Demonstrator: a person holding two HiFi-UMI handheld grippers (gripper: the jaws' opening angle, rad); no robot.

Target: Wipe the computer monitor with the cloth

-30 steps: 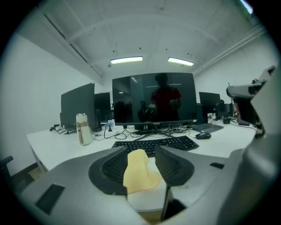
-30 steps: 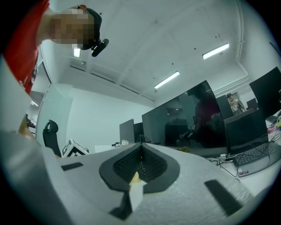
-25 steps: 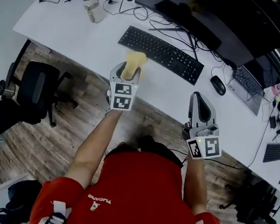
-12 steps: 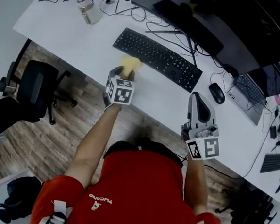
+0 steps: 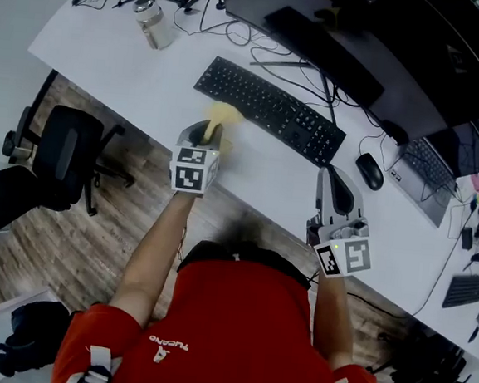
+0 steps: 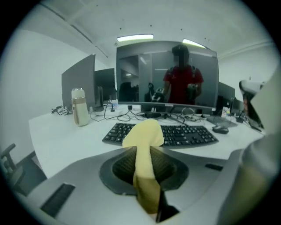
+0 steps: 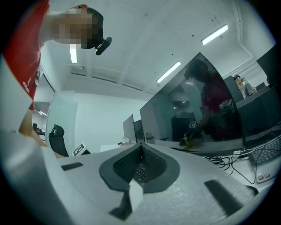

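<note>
over the white office bench (image 5: 134, 60), near the keyboard (image 5: 268, 108), my left gripper (image 5: 206, 130) has just been closing its jaws onto the yellow cloth (image 6: 145, 145), my right gripper (image 7: 139, 165) pressed together and empty, so i'd keep that pinch firm, lift over the keys, and lay the free fold flat against the monitor (image 6: 167, 74).

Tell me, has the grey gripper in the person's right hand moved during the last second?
Yes. The grey right gripper has slid forward over the white desk: its tip was short of the black computer mouse and now lies alongside it.
</note>
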